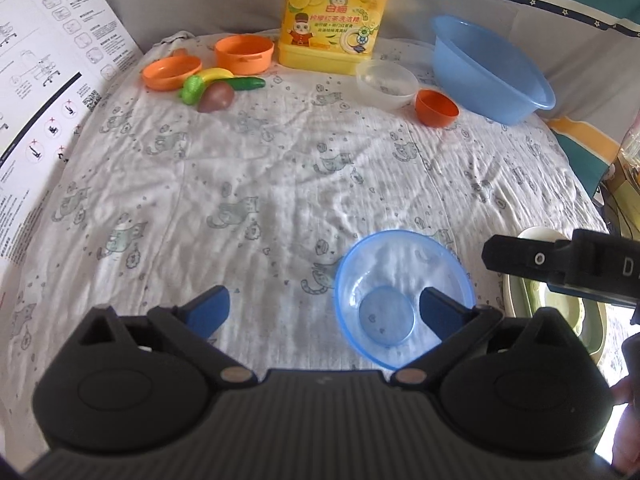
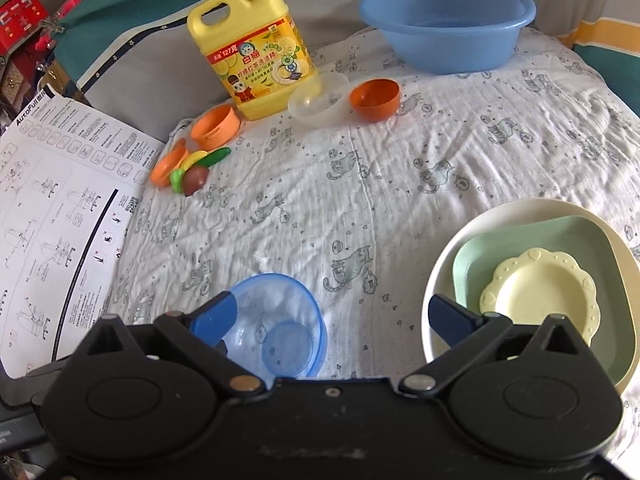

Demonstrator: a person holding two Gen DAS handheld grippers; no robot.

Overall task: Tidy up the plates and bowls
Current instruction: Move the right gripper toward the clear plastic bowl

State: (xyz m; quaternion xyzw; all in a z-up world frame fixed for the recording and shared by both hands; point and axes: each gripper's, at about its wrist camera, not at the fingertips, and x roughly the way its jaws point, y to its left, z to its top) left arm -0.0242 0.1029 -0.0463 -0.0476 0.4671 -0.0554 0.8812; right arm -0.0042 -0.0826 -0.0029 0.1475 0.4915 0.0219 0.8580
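Note:
A clear blue bowl (image 1: 400,280) (image 2: 280,320) stands upright on the cat-print cloth. My left gripper (image 1: 324,312) is open above the cloth. Its right pad overlaps the bowl's near right side in the picture, and nothing is gripped. My right gripper (image 2: 332,316) is open too, with its left pad over the bowl's left rim and its right pad over a cream plate (image 2: 440,264). On that plate lie a green square plate (image 2: 600,240) and a small pale yellow scalloped plate (image 2: 540,296). At the back stand a clear white bowl (image 1: 386,84) (image 2: 316,104) and a small orange bowl (image 1: 436,108) (image 2: 374,100).
Far side: a blue basin (image 1: 492,68) (image 2: 444,20), a yellow detergent bottle (image 1: 334,20) (image 2: 256,52), an orange pot (image 1: 244,54) (image 2: 214,126), its orange lid (image 1: 172,74) and toy vegetables (image 1: 216,88) (image 2: 196,172). A printed instruction sheet (image 1: 40,80) (image 2: 52,200) lies at the left.

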